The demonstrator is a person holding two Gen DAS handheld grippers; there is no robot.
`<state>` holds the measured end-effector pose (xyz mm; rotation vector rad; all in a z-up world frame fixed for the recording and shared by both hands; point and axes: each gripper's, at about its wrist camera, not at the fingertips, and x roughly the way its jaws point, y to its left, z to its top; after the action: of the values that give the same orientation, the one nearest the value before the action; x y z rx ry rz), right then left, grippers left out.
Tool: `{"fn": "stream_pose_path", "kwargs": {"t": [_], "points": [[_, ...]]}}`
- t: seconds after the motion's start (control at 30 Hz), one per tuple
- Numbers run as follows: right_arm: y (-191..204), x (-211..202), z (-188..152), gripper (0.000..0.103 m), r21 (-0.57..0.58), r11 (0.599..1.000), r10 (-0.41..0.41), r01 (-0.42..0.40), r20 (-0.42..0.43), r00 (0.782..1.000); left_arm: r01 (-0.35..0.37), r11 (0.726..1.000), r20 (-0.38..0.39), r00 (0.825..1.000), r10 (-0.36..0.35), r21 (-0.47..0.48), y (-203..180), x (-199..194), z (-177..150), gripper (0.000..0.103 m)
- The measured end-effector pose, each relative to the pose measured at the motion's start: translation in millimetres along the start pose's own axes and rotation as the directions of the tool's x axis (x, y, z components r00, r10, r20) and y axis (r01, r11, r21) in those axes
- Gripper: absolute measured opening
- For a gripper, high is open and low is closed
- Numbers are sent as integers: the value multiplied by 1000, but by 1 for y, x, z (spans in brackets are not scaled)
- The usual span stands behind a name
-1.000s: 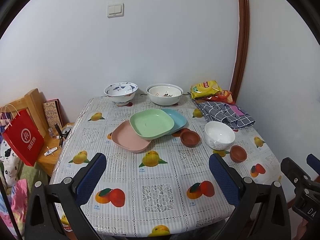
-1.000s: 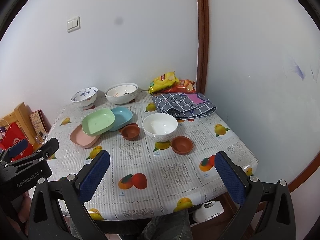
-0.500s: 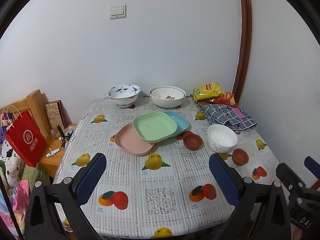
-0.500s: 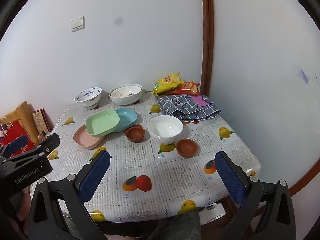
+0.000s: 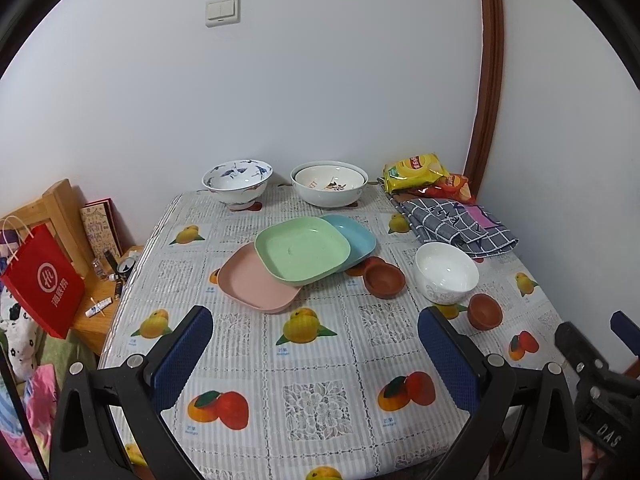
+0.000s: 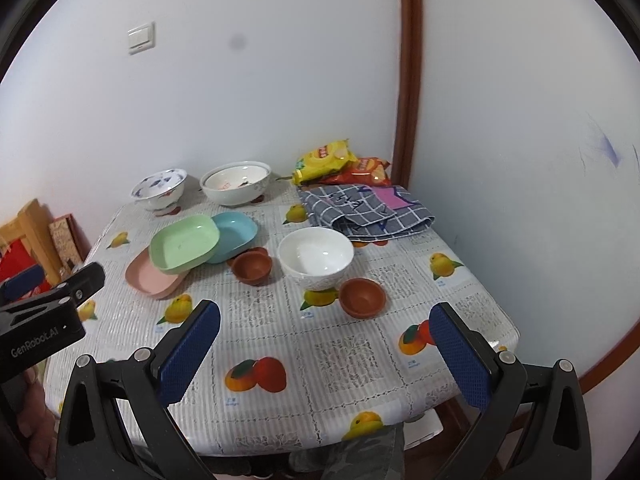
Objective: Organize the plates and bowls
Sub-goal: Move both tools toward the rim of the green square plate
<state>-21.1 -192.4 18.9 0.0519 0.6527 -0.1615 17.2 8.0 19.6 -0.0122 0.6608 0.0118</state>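
- L gripper (image 5: 314, 354): jaws wide apart, nothing held, hovers over near edge of table (image 5: 320, 412), well short of dishes.
- R gripper (image 6: 326, 354): jaws wide apart too, empty, above near table edge; also seen at far right of left wrist view.
- Plates mid-table, left of centre: green plate (image 5: 302, 249) on top, tilted, resting on pink plate (image 5: 252, 284) and blue plate (image 5: 354, 238); all three overlap.
- Brown dish (image 5: 384, 278) just right of plates, touching or nearly touching blue plate's edge; can't tell which.
- White bowl (image 5: 446, 278) right of that dish, upright, empty.
- 2nd brown dish (image 5: 485, 311) just beside white bowl, nearer the cam.
- Back row by wall: blue-patterned bowl (image 5: 237, 182) on left, big white bowl (image 5: 329, 184) w/ print inside on right, close but apart.
- Far right corner: yellow snack bag (image 5: 416, 167) over a red bag (image 5: 456, 186); checked cloth (image 5: 456, 226) in front, w/ a pink patch on it.
- Tablecloth: fruit print + lace squares.
- Left of table: red paper bag (image 5: 42, 284), wooden stand w/ small items, can't make out which.
- Wall switch (image 5: 223, 10) above table.
- Person's clothing shows under near table edge, right wrist view.
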Motion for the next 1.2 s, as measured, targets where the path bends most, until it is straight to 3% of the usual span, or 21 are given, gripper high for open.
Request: {"fn": "stream_pose_path", "kwargs": {"t": [0.2,0.33,0.73,1.2], "points": [[-7,9,4,103,61,998,6,-6,-5,1000,6,1000,-24,1000,-6,-2,5,18,5,103],[-7,17,5,103,90,995,51,-49,-28,998,11,1000,-41,999,-11,4,5,29,7,103],[-3,44,12,101,83,995,59,-55,-53,997,44,999,-78,996,-42,26,-2,60,32,103],[25,108,45,84,72,993,101,-95,-95,990,73,996,-135,989,-67,42,12,122,67,101]]}}
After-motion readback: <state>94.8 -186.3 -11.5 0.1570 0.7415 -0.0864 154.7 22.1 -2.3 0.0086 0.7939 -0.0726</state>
